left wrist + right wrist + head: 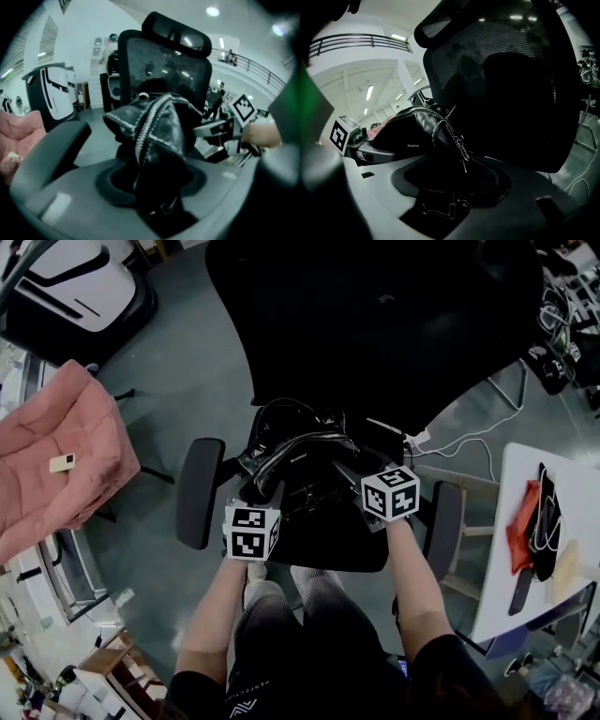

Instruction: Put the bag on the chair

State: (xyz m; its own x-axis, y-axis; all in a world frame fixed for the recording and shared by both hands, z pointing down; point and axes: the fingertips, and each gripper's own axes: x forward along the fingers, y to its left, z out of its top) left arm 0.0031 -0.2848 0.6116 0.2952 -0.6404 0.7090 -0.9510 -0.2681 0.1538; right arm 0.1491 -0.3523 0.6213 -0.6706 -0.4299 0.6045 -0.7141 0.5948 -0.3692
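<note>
Two grippers of yours, the left gripper (265,491) and the right gripper (349,472), hold their jaws wide, pressing nothing. Each straddles an end of the glossy black leather bag (298,457), white-stitched and slumped on the chair (349,557) before its curved mesh back (511,70).

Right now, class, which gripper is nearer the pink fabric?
Left. The left gripper is beside the bag, toward the pink fabric; the right gripper is across the bag, farther off.

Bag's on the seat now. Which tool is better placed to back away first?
Left, probably: the left tool sits nearer the front edge of the seat at the bag's end, while the right tool reaches deeper, close to the armrest. Both are open.
</note>
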